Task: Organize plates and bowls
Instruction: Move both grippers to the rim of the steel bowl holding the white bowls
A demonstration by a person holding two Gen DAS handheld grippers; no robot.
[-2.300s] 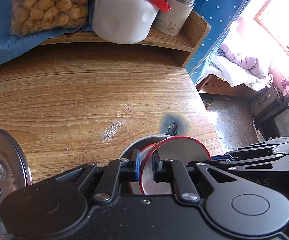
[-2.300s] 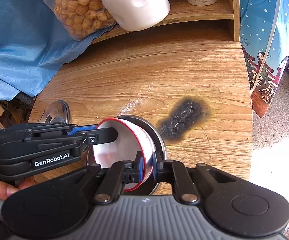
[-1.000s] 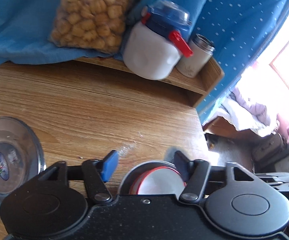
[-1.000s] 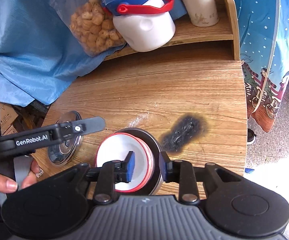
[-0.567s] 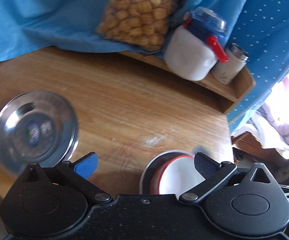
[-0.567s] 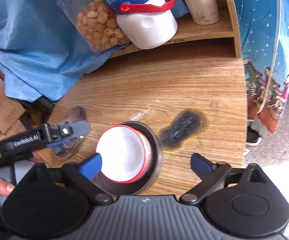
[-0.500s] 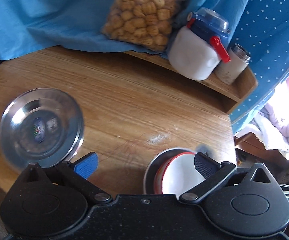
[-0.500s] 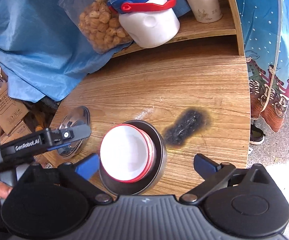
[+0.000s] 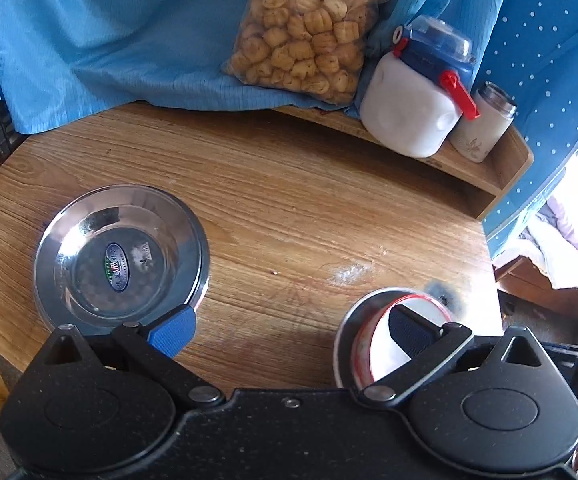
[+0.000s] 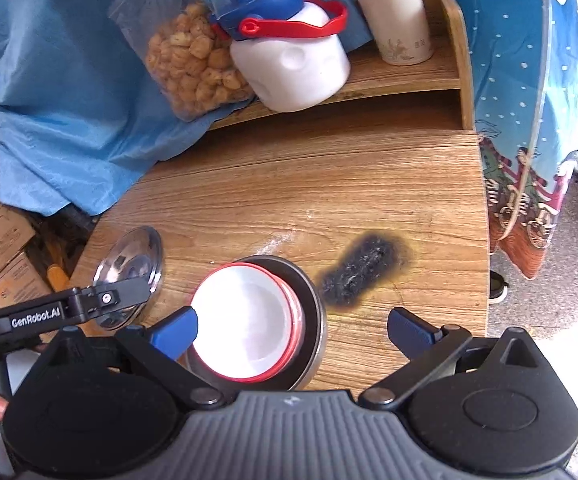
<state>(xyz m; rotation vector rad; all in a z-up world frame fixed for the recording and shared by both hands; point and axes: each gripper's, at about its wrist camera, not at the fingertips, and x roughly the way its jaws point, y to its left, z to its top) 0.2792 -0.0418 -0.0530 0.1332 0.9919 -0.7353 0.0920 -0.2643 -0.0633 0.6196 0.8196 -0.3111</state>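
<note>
Steel plate (image 9: 121, 258) lies flat on the wooden table (image 9: 289, 208), well to the left of the burn mark (image 10: 363, 270) and apart from everything else; a sticker shows on its floor. In the right wrist view the same plate sits at the table's left edge, partly behind the left gripper (image 9: 289, 330).

The left gripper hangs over the table's near edge with its fingers spread wide and nothing between them; its jaws have just been opening. Its left blue pad (image 9: 173, 332) stands just beside the plate's near rim, and its right pad overlaps the white bowl (image 10: 245, 322) in the picture; whether it touches I cannot tell.

Just left of the burn mark stands the stack: the white bowl with a red rim rests inside a steel bowl (image 10: 309, 300), both upright on the table, the steel rim almost touching the mark.

The right gripper (image 10: 293, 330) hovers over the near side of the stack, its fingers also wide apart and clamped on nothing; these jaws too have just been opening. The white bowl shows between its left and right pads, neither pad pressing on it.

Behind the burn mark, on a raised shelf (image 10: 409, 76), stand a bag of snacks (image 10: 193, 60), a white jug (image 10: 289, 68) with a blue lid, and a white flask (image 10: 399, 20), with blue cloth (image 10: 57, 92) draped to the left.
</note>
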